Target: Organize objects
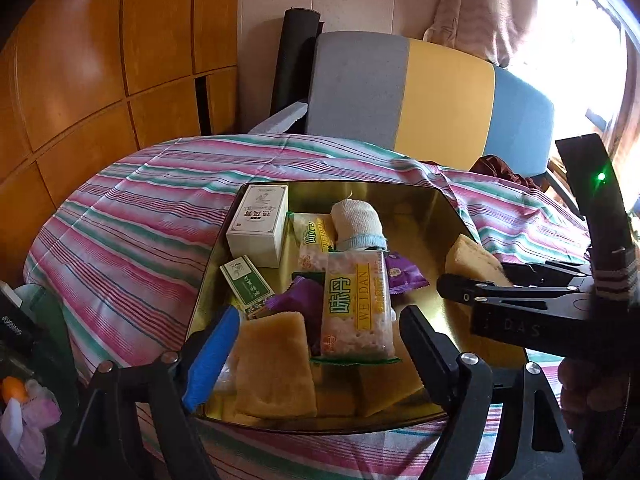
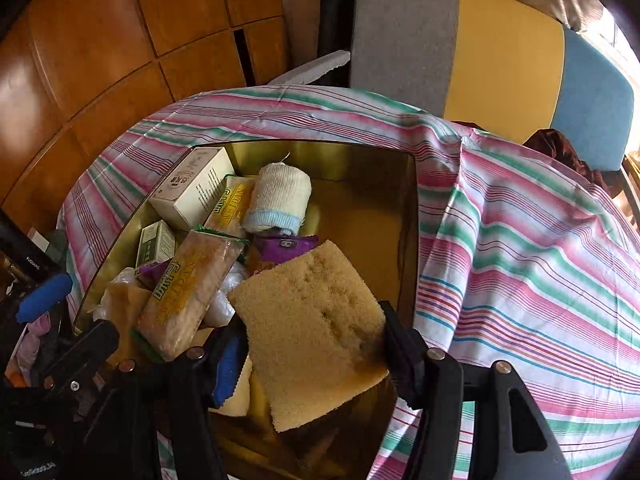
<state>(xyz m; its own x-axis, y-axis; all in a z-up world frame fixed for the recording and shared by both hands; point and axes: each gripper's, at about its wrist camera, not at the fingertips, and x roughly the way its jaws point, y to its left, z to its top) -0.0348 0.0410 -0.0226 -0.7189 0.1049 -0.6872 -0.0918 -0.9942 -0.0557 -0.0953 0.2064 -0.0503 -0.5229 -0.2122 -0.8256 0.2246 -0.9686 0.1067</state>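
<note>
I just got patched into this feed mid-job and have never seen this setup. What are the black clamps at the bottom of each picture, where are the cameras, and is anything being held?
No robot arm here: a person holds a two-finger gripper in each hand, and a fisheye camera on each looks forward along its fingers. The left wrist view shows the left gripper, open over a gold tin on a striped cloth. Nothing is pinched; a tan sponge lies below it. The right gripper comes in from the right of that view. The right wrist view shows the right gripper shut on a second tan sponge, held over the tin. In the tin lie a white box, a small green box, cracker packs, purple wrappers and a rolled sock.
</note>
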